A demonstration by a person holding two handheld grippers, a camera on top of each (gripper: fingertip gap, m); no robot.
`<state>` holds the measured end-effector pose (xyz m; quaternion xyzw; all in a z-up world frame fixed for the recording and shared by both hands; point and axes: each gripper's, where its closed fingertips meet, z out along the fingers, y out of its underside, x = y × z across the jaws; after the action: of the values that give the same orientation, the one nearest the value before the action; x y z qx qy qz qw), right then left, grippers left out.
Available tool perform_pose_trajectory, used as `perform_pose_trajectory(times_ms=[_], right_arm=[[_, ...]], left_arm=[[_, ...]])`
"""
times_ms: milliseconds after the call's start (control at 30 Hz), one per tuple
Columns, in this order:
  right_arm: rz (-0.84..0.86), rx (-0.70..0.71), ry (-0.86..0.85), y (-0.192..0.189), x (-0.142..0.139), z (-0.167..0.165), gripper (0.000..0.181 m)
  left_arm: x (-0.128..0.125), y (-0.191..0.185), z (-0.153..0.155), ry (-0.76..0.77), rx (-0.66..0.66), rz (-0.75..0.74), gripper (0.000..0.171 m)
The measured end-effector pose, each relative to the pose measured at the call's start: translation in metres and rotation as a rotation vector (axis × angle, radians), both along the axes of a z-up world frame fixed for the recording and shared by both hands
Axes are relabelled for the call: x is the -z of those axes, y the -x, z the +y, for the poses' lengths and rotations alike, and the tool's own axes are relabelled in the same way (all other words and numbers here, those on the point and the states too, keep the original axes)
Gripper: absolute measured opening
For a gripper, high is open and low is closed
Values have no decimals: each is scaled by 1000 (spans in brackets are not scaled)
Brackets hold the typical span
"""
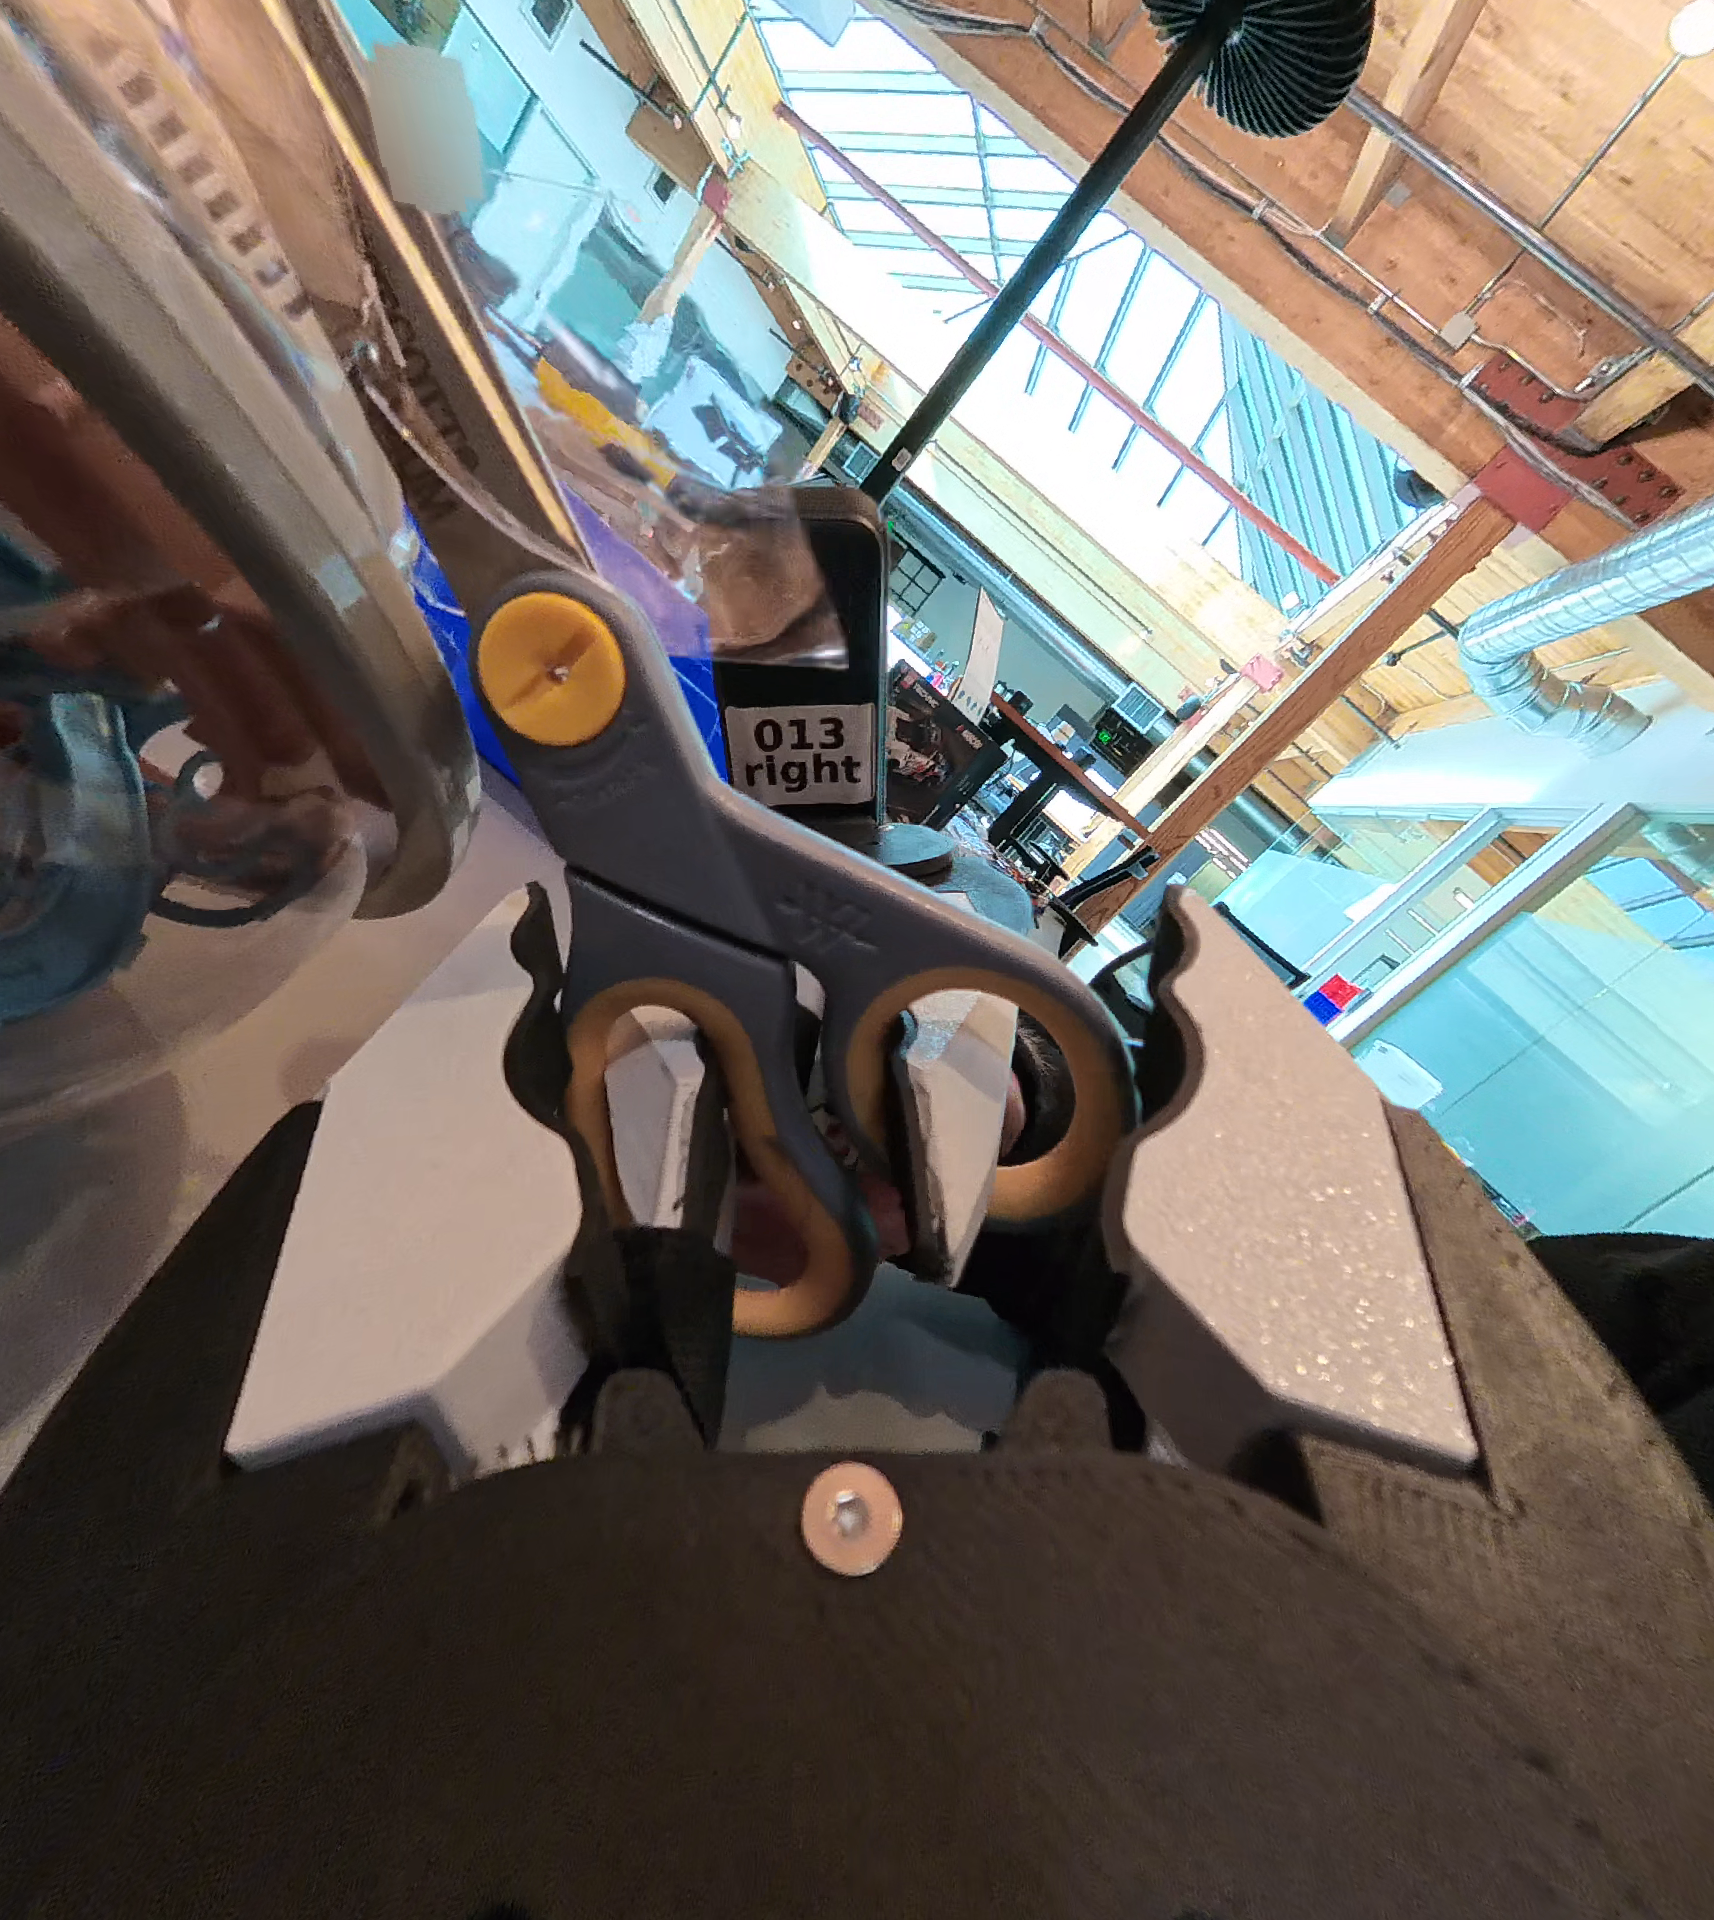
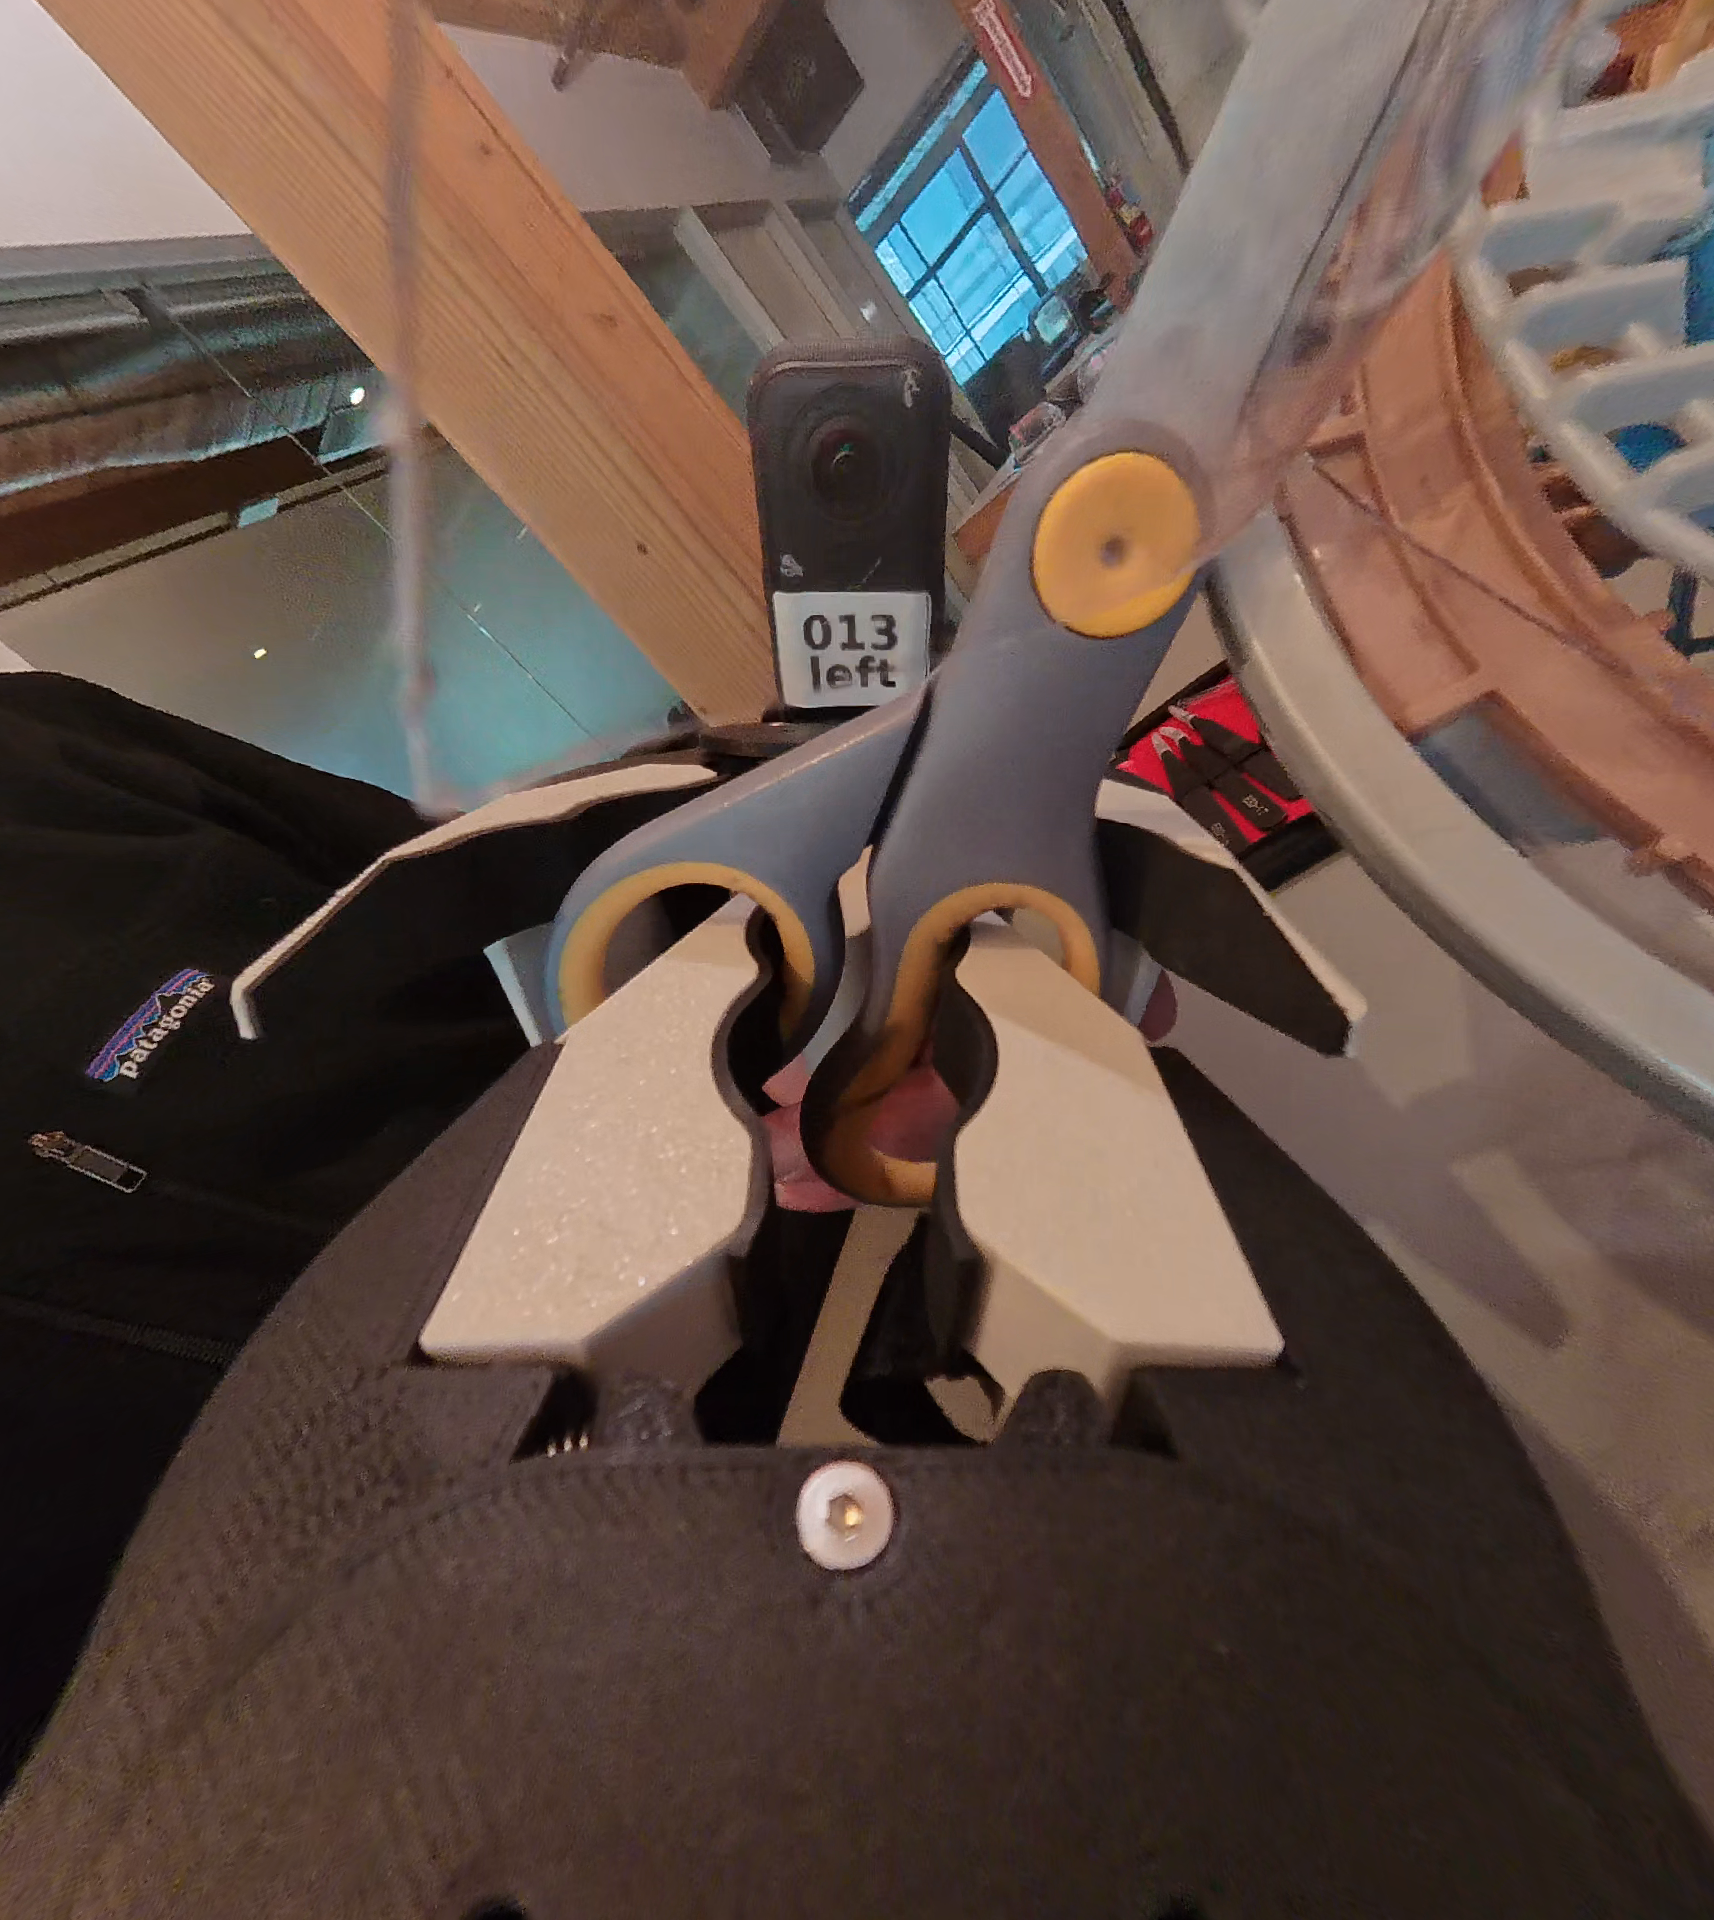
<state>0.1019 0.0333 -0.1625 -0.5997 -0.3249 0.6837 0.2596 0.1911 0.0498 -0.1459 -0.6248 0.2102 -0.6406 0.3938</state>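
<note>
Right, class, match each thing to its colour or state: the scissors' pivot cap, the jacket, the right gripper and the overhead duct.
Things:
1. pivot cap of the scissors
2. jacket
3. right gripper
4. overhead duct

Colour or state:
A. black
B. silver and ribbed
C. yellow
D. fingertips in the handle loops

Pairs: 1-C, 2-A, 3-D, 4-B

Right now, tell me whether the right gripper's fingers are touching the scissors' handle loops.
Touching. The right wrist view shows the right gripper with a finger poked into each yellow-lined loop of the scissors, pressed against the rims.
</note>
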Motion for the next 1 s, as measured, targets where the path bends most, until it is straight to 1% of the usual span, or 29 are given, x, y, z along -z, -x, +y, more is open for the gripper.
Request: perform_pose_trajectory(times_ms=[67,133,233,300,333,367,433,467,500,533,667,800,933,1000], right_arm=[[-28,5,-33,0,1,-2,25],[-56,14,-54,1,0,-4,36],[-59,7,-45,-1,-1,-4,36],[-90,21,-55,-2,-2,-4,37],[-112,31,-59,-2,-2,-5,36],[-147,44,-70,-1,0,-5,35],[-230,78,-111,-1,6,-3,34],[-251,94,-108,-1,8,-1,33],[-268,119,-108,-3,10,2,27],[-287,131,-119,-4,12,3,26],[-384,135,-182,5,18,-5,26],[-460,141,-218,11,24,-9,24],[-442,144,-205,15,25,-8,23],[-382,151,-163,17,21,-6,20]], left_arm=[[-1,0,-1,0,10,-12,111],[-2,0,0,-3,7,-8,113],[0,-5,-4,-46,4,41,120],[-1,-8,-7,-63,0,66,125],[-1,-8,-7,-63,0,72,121],[3,-9,-6,-69,-4,109,117],[16,-11,-7,-107,-14,229,118],[19,-8,-7,-116,-25,267,112],[22,-4,-7,-123,-34,300,104],[23,-2,-10,-125,-20,318,103],[25,9,-19,-132,9,315,102],[25,16,-24,-140,27,247,101],[26,19,-22,-152,8,227,99],[24,20,-19,-144,-8,204,98]])
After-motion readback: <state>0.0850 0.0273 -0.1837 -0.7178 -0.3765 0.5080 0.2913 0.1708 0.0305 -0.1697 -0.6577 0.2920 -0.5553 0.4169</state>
